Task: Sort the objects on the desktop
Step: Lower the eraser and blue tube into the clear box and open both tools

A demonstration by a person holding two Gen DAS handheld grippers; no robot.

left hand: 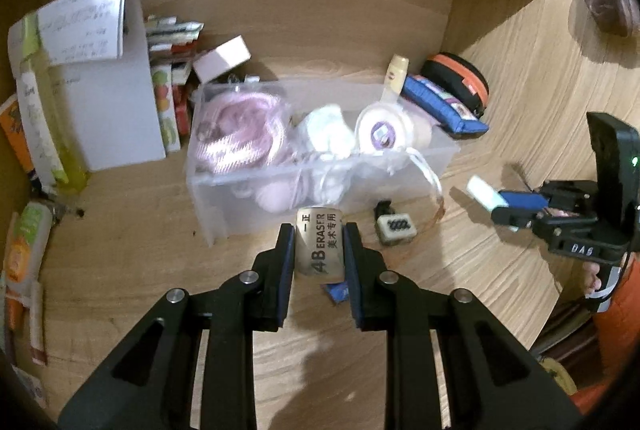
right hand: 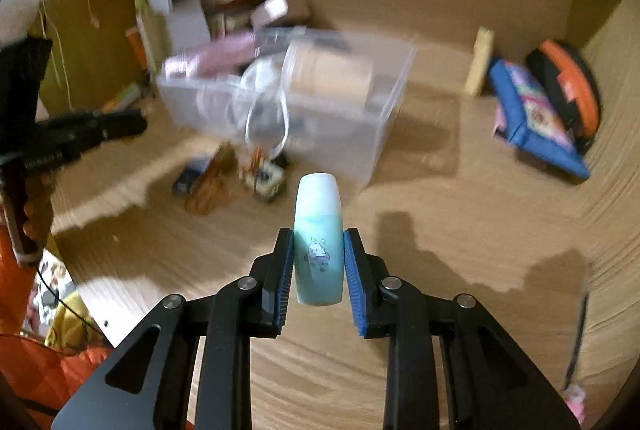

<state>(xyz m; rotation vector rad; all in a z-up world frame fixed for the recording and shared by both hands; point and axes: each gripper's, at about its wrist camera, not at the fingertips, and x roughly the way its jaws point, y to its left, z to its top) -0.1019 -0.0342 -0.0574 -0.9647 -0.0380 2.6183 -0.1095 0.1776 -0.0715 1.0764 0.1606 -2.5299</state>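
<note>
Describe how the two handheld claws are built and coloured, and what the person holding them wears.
Both claws, left claw and right claw, are matte black linkages with silver round pivot pins and slotted cut-outs in the arms. The fingers carry ribbed blue pads. Seen from the left wrist view, the right unit has a black boxy body with a small green light and white lettering. An orange sleeve shows beside its handle.

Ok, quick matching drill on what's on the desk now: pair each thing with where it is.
Things:
1. eraser
2. teal tube
3. tape roll
4. orange case

Places:
A. inside the clear bin
B. in the right tongs
C. far right corner of the desk
D. in the left tongs

Pairs: 1-D, 2-B, 3-A, 4-C
</note>
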